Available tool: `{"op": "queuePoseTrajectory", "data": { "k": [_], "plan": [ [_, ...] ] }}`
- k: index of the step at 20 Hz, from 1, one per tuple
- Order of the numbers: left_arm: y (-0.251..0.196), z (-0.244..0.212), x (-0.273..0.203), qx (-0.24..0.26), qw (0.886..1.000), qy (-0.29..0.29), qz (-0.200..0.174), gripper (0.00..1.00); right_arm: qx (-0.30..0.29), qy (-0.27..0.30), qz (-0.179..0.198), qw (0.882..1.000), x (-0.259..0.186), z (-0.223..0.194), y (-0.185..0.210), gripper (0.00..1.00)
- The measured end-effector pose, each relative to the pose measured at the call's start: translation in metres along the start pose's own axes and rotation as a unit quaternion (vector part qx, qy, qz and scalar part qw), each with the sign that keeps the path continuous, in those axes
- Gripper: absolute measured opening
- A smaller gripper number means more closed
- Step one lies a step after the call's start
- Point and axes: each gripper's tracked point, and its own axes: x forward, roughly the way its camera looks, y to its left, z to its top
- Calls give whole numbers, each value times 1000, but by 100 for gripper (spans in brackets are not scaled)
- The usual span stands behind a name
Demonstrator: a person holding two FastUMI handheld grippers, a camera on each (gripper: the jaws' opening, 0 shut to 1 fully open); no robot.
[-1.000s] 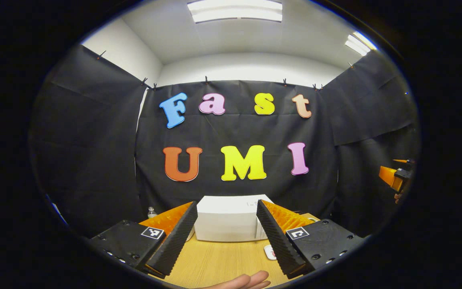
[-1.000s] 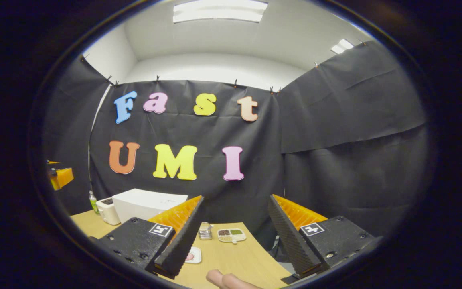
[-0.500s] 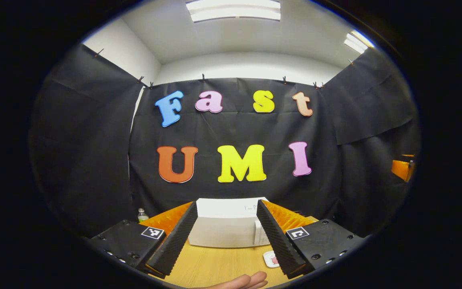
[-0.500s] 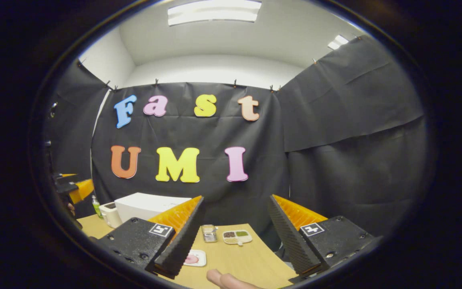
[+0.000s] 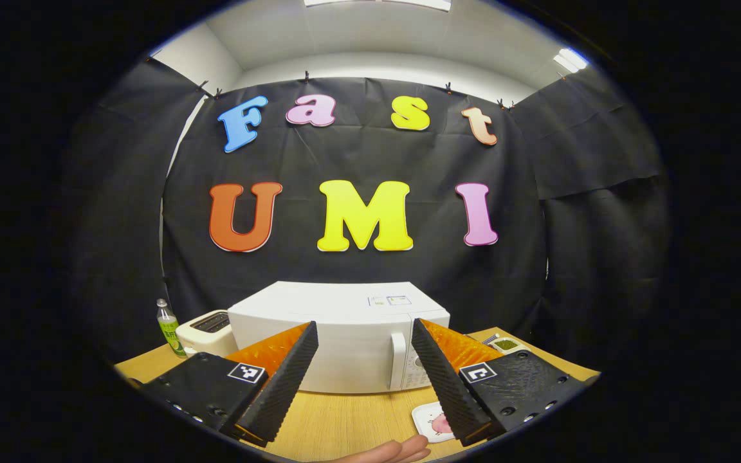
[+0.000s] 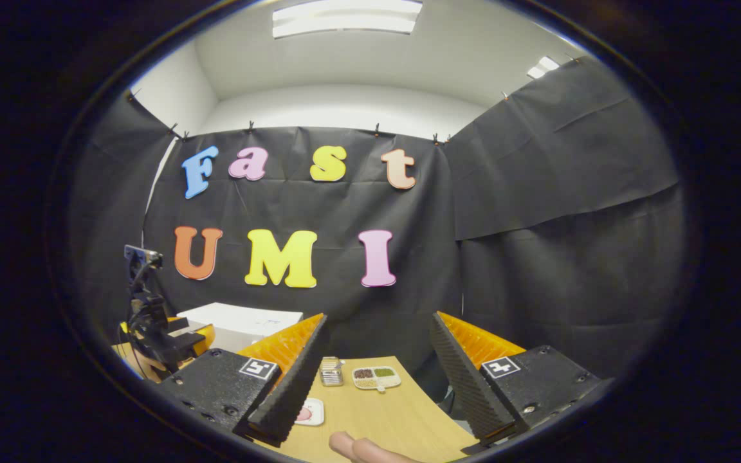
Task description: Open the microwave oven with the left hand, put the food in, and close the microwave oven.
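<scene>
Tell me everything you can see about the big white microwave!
The microwave is a white box that looks like smooth plastic or painted metal. Its door is shut, with an upright white handle near its right edge and a button panel beside that. Small stickers sit on its flat top. It stands upright on the wooden table, against the black cloth wall, with a toaster close on its left. The left claw is open in front of it, not touching.
</scene>
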Motion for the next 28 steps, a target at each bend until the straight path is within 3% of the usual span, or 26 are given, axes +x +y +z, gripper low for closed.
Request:
{"op": "queuePoseTrajectory", "data": {
  "k": [1,7,8,9,11,12,13,14,15,16,17,18,19,20,23,24,25,27,28],
  "plan": [
    [-4,-12,12,0,1000,7,-2,94,-4,3,3,1000,0,-2,1,100],
    [-31,-84,80,-22,998,49,-10,94,10,11,10,1000,5,-8,-1,100],
    [-34,-96,89,-20,998,59,-8,94,9,8,7,1000,6,-8,-3,91],
    [-38,-108,97,-22,997,70,-10,94,5,3,1,1000,6,-6,-7,100],
    [-46,-123,108,-25,997,75,-11,95,-5,-9,-10,1000,7,-3,-16,100],
    [-50,-126,114,-21,997,71,-12,95,-8,-12,-12,1000,6,-4,-17,91],
    [-52,-127,120,-15,998,63,-11,94,-10,-14,-12,1000,7,-4,-19,92],
    [-56,-128,126,-11,998,56,-15,82,-10,-14,-11,1000,8,-8,-20,91],
    [-61,-129,130,-7,998,50,-23,80,-8,-11,-9,1000,10,-11,-21,100],
    [-62,-132,136,-5,999,50,-22,73,-6,-6,-7,1000,10,-17,-23,100],
    [-56,-133,139,-1,999,50,-2,48,-7,-1,-6,1000,10,-21,-26,100],
    [-54,-135,142,-3,999,48,7,55,-8,3,-6,1000,10,-24,-30,100],
    [-54,-137,144,-9,999,48,11,48,-10,4,-8,1000,10,-25,-33,92],
    [-47,-137,146,-8,998,49,26,43,-11,3,-9,1000,11,-25,-36,91],
    [-52,-148,144,-26,996,85,13,29,-13,2,-9,1000,10,-27,-40,92],
    [-51,-148,146,-30,995,89,14,14,-15,3,-8,1000,10,-29,-40,100],
    [-52,-148,147,-31,995,94,12,20,-17,4,-6,1000,10,-30,-40,100],
    [-52,-149,143,-34,995,95,9,20,-19,8,-6,1000,11,-34,-41,100],
    [-52,-149,142,-34,995,95,8,20,-18,9,-7,1000,12,-36,-41,91]
  ]
}}
